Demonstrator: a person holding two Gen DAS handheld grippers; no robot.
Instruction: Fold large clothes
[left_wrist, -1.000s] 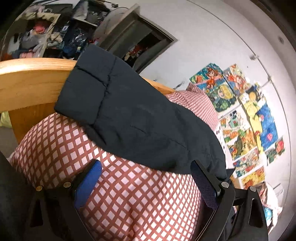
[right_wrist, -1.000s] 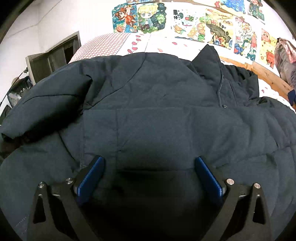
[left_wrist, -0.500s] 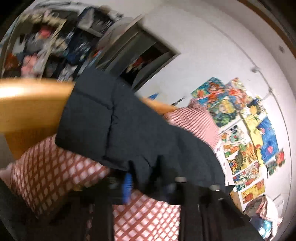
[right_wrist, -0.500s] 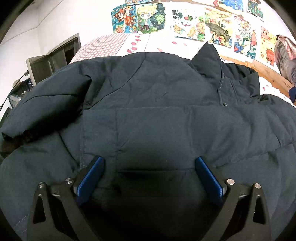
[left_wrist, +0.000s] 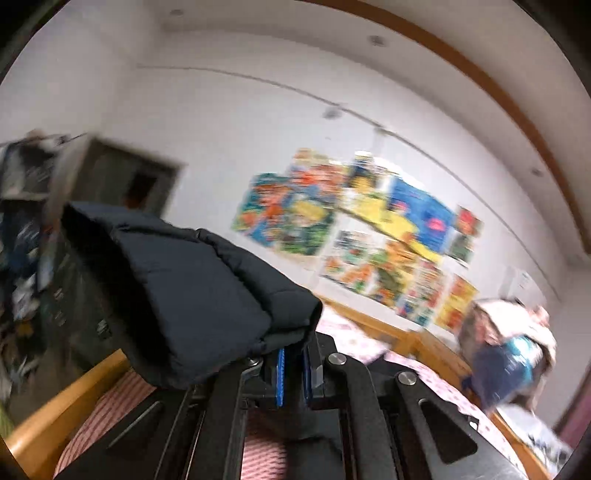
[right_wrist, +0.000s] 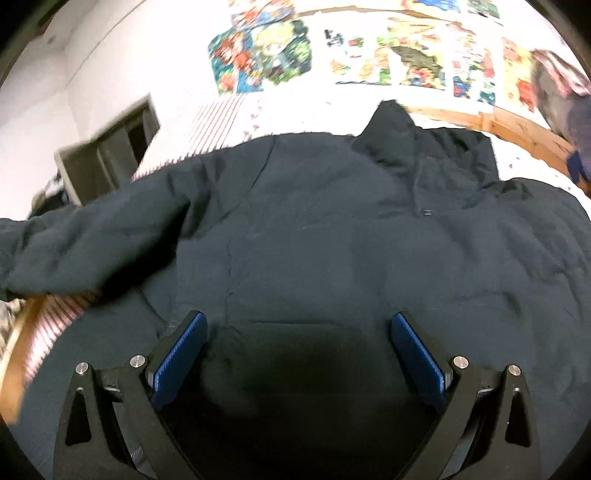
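A dark navy padded jacket (right_wrist: 332, 229) lies spread over the bed, collar toward the far wall. My right gripper (right_wrist: 295, 354) is open and hovers just above the jacket's lower front, its blue pads on either side of a pocket seam. My left gripper (left_wrist: 293, 373) is shut on the jacket's sleeve (left_wrist: 177, 291), which it holds lifted above the red-checked pillow (left_wrist: 122, 406). The sleeve also shows stretched out to the left in the right wrist view (right_wrist: 85, 247).
A wooden bed frame (left_wrist: 70, 410) runs along the left side and the far side (right_wrist: 517, 125). Colourful posters (left_wrist: 369, 236) cover the white wall. A bag and bundle (left_wrist: 506, 354) sit at the bed's far right. Cluttered shelves (left_wrist: 18, 258) stand at left.
My left gripper has closed on the sleeve and raised it off the pillow, swinging toward the wall. My right gripper stays open and has lifted a little over the jacket.
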